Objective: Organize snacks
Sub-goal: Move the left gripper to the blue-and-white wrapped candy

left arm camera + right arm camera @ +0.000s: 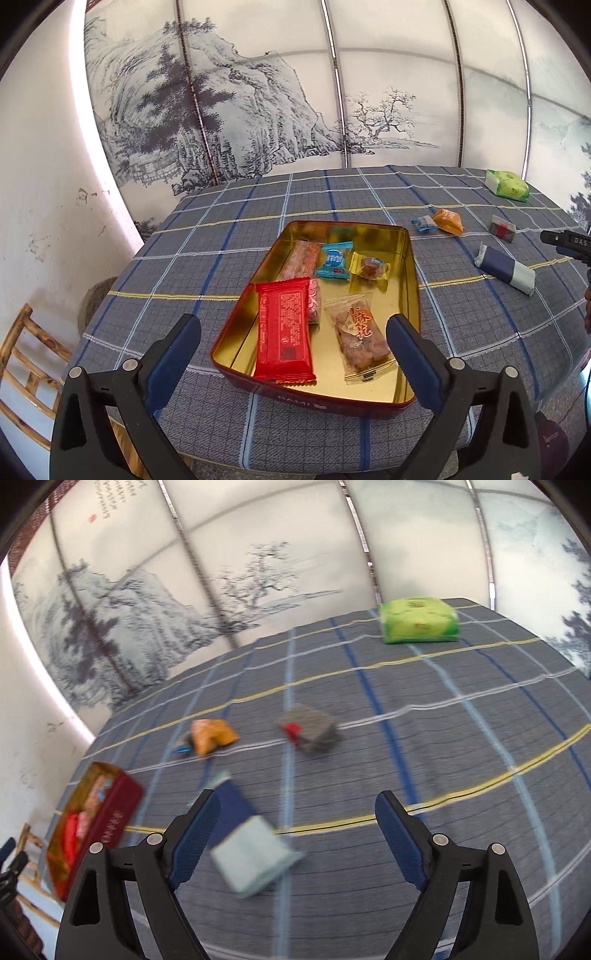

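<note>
An open red tin with a gold inside stands on the checked cloth. In it lie a red packet, a clear packet of brown snack, a pink packet, a small blue packet and a yellow-wrapped sweet. My left gripper hangs open above the tin's near end, holding nothing. My right gripper is open over the cloth. A navy and white packet lies below it, close to the left finger. Farther off lie an orange packet and a grey and red packet. The right wrist view is blurred.
A green tissue pack sits at the table's far right corner. A small blue wrapper lies beside the orange packet. A painted landscape screen stands behind the table. A bamboo chair is at the table's left.
</note>
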Available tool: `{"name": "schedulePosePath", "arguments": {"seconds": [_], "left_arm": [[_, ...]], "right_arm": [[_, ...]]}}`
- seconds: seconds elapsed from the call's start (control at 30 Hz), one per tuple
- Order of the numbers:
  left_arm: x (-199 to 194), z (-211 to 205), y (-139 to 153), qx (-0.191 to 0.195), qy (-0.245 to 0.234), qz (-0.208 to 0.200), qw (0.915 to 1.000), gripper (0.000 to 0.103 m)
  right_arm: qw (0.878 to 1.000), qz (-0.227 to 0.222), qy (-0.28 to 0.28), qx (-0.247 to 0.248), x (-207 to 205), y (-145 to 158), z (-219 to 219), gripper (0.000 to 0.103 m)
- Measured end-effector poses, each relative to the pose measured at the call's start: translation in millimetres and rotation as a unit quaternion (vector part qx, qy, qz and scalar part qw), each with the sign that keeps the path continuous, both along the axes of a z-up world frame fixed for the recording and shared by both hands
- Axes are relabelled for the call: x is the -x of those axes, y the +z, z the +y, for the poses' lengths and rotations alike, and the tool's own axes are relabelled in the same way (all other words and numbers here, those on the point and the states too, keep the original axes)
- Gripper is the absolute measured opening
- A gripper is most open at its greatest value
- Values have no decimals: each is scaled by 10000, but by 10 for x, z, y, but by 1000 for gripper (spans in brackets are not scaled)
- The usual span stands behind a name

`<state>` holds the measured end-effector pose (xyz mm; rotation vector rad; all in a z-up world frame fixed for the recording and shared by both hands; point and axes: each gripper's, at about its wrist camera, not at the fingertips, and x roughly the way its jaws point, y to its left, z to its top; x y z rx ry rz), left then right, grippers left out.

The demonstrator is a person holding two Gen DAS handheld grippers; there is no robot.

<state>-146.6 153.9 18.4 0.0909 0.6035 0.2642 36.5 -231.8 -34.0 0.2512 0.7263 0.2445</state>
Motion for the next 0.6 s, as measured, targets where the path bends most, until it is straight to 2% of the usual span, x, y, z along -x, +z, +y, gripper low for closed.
{"name": "schedulePosePath", "arguments": {"seconds": [0.33, 0.47, 0.6], "left_arm": [[-284, -490, 135, -188, -698, 215, 9971, 100], [-540, -750, 203, -140, -1049, 421, 9935, 100], [-844, -955, 290, 107, -1405, 636, 9880, 100]], "right_arm": [[9972, 430, -467, 392, -280, -288, -493, 87], [9972, 462, -528, 255, -347, -329, -650, 88], [9980, 422, -469, 73, -385, -335, -738, 91]]}}
